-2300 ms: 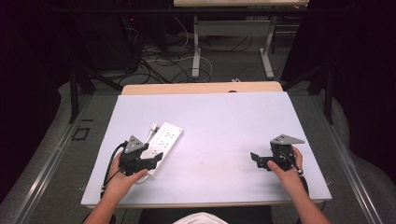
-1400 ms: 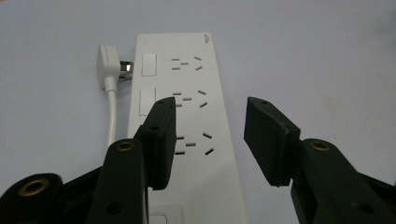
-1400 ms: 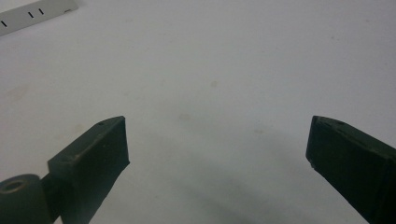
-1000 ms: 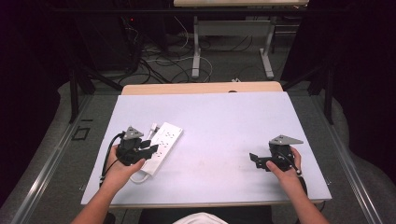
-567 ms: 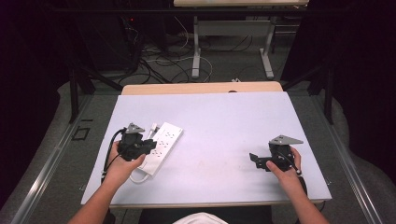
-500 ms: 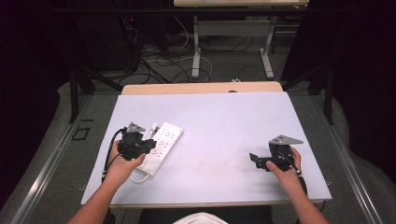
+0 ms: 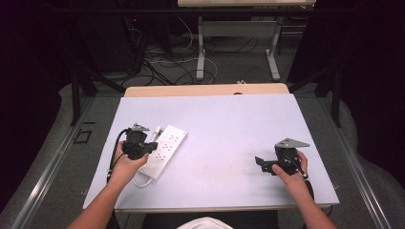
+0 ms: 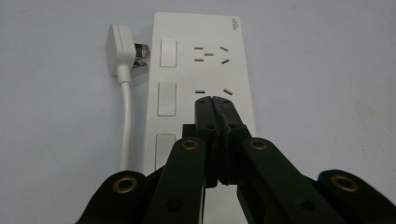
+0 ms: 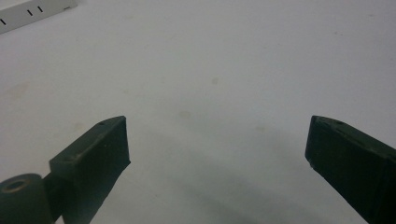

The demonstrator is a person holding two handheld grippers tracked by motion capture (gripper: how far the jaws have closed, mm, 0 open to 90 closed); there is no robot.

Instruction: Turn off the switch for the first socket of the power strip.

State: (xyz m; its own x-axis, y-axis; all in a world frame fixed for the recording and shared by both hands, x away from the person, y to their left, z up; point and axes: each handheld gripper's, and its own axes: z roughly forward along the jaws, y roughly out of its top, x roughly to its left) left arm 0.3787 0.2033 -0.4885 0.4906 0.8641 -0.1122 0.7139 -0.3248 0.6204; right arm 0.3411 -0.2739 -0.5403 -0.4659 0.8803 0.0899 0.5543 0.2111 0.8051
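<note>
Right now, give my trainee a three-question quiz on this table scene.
1. True or false: the left gripper has its jaws shut, with nothing between them.
2. The plug lies: A) pushed into a socket, B) loose beside the power strip, C) between the right gripper jaws.
3. Fill in: the right gripper's jaws stand ____ over bare table.

Key: 1 true; 2 B; 3 open.

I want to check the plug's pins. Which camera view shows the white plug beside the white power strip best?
The left gripper view: the white plug lies close, its metal pins facing the white power strip. In the high view the plug is a tiny shape. The right gripper view catches just a corner of the strip.
</note>
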